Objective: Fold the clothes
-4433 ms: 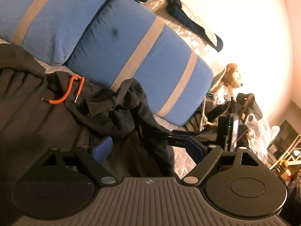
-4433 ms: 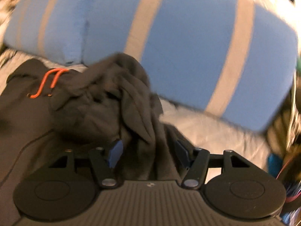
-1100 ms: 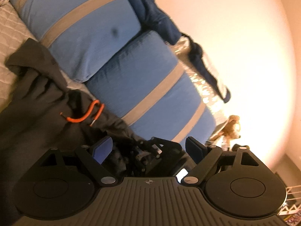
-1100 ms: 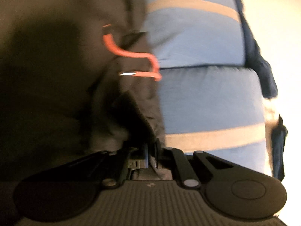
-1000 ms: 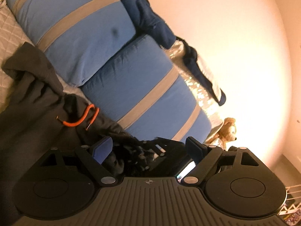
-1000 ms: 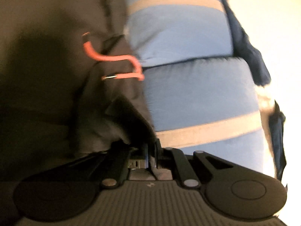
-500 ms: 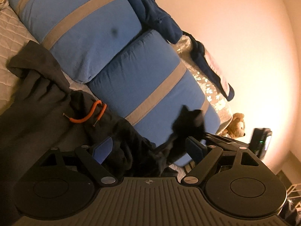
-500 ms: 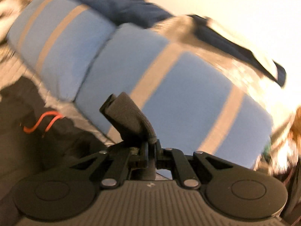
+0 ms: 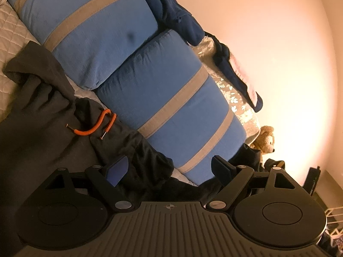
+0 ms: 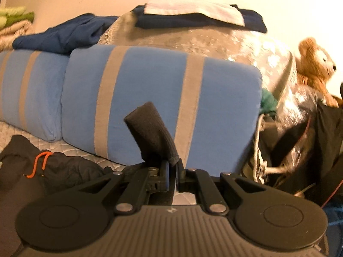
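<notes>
Dark, soft fleece of the hoodie [image 9: 42, 115] is sprawling rumpled over the bed [image 9: 12, 32] at nine o'clock in the left wrist view, its orange drawcord [image 9: 94, 126] lying loose; the left gripper [image 9: 169, 169] is hanging wide open above a bunched fold. It looks limp and light, best pinched at a hem or cuff. Blue pillows [image 9: 163, 98] are crowding twelve o'clock.

Right wrist view: the right gripper [image 10: 171, 176] is pinching the ribbed cuff [image 10: 152, 135], which is sticking up at twelve o'clock; a teddy bear [image 10: 315, 68] is sitting at two.

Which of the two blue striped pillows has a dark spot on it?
The far pillow, the one toward the upper left in the left wrist view, has the dark spot; the near pillow, by the teddy bear, shows none.
</notes>
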The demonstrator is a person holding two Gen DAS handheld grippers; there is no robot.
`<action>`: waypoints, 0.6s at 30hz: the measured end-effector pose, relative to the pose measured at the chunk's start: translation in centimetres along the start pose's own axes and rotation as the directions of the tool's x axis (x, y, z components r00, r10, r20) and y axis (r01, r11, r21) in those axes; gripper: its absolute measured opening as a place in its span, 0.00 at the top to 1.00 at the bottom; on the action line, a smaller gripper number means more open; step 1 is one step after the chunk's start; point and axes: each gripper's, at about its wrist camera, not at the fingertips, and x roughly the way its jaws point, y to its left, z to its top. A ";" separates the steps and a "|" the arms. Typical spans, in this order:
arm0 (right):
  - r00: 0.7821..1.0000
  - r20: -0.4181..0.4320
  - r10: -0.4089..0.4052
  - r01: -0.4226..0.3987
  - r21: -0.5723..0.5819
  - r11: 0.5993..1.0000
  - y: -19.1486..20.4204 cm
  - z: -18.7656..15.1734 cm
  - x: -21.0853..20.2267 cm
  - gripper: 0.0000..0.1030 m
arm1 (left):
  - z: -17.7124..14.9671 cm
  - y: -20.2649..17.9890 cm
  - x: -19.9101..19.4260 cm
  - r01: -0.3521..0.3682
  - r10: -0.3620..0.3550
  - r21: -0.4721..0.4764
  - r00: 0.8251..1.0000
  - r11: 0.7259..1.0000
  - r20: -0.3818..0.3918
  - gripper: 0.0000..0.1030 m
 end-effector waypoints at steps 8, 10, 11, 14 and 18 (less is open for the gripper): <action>0.999 -0.035 0.027 -0.024 0.072 0.997 -2.4 -4.5 -1.7 0.94 | -0.2 -0.2 0.2 -0.005 0.006 0.015 0.999 1.000 -0.032 0.17; 0.998 -0.053 0.029 -0.024 0.086 0.996 -2.8 -6.0 -2.1 0.94 | -0.3 -0.4 0.3 -0.009 0.011 0.024 0.999 1.000 -0.044 0.17; 0.997 -0.072 0.025 -0.019 0.093 0.995 -3.1 -7.0 -2.2 0.94 | -0.4 -0.6 0.5 -0.021 0.024 0.043 0.998 0.999 -0.055 0.17; 0.992 -0.127 0.015 0.000 0.115 0.993 -3.9 -9.9 -2.5 0.94 | -0.9 -1.5 1.2 -0.076 0.089 0.135 0.991 0.988 -0.096 0.17; 0.980 -0.201 0.004 0.025 0.138 0.990 -5.0 -13.9 -3.0 0.93 | -2.2 -2.7 2.8 -0.140 0.199 0.286 0.962 0.948 -0.188 0.17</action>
